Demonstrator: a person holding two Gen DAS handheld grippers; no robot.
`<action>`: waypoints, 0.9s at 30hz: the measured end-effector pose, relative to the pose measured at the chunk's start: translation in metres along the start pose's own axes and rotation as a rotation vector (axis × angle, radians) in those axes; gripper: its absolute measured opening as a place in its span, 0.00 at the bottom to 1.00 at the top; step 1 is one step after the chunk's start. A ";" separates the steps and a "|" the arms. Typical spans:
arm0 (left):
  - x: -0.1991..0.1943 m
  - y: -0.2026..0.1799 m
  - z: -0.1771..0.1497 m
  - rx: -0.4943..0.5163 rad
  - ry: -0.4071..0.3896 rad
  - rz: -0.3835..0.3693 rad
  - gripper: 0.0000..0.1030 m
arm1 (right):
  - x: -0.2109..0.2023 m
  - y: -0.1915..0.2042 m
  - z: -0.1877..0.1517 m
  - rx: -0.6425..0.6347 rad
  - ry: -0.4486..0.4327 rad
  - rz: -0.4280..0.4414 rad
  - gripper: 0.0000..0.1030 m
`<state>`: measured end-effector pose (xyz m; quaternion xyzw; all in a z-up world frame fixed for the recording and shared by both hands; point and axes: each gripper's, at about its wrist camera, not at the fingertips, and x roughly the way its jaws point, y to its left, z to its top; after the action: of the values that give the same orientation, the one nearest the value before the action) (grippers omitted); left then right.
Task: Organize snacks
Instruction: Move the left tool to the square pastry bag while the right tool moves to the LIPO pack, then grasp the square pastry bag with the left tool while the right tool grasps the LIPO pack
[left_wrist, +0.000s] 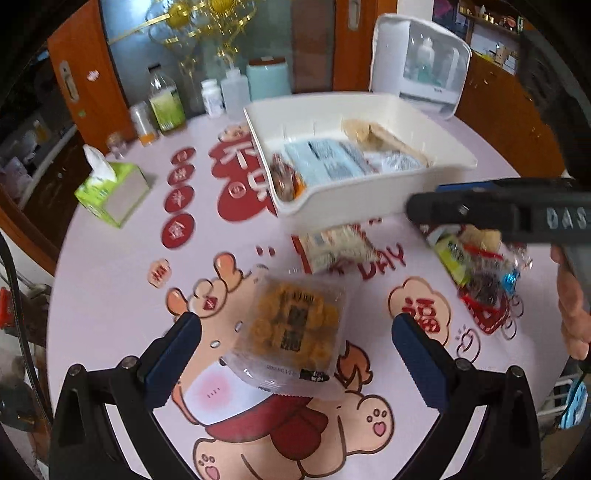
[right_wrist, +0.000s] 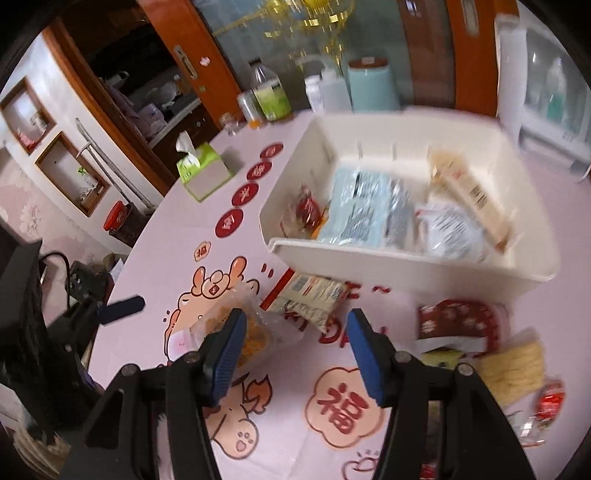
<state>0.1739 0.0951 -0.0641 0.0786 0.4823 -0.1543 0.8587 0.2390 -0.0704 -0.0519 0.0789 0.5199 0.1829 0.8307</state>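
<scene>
My left gripper (left_wrist: 297, 323) stands open wide above a clear pack of yellow cookies (left_wrist: 291, 343) that lies flat on the printed table; the pads do not touch it. My right gripper (right_wrist: 295, 317) is open with nothing between its fingers, and it also shows side-on as a black bar (left_wrist: 480, 210) at the right of the left wrist view. Beyond its gap a pale noodle packet (right_wrist: 314, 295) lies at the foot of a white bin (right_wrist: 406, 258). The bin (left_wrist: 369, 199) holds a blue packet (right_wrist: 362, 210), a red snack (right_wrist: 306, 210), a white packet and a beige box.
More loose snacks lie on the right: a dark red pack (right_wrist: 458, 317), a yellow noodle block (right_wrist: 509, 365) and a small red sweet (right_wrist: 550, 402). A green tissue box (left_wrist: 110, 192), bottles (left_wrist: 166, 103), a teal canister (left_wrist: 267, 77) and a white appliance (left_wrist: 421, 62) line the far edge.
</scene>
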 end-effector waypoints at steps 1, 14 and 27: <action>0.007 0.001 -0.002 0.002 0.010 -0.006 1.00 | 0.008 -0.001 0.000 0.011 0.012 0.008 0.56; 0.058 0.002 -0.015 0.038 0.071 -0.064 0.99 | 0.080 -0.022 -0.001 0.168 0.113 0.038 0.56; 0.083 0.008 -0.010 0.038 0.118 -0.054 1.00 | 0.102 -0.031 -0.006 0.231 0.149 0.071 0.56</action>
<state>0.2087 0.0898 -0.1401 0.0906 0.5310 -0.1815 0.8228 0.2804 -0.0604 -0.1496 0.1786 0.5946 0.1566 0.7682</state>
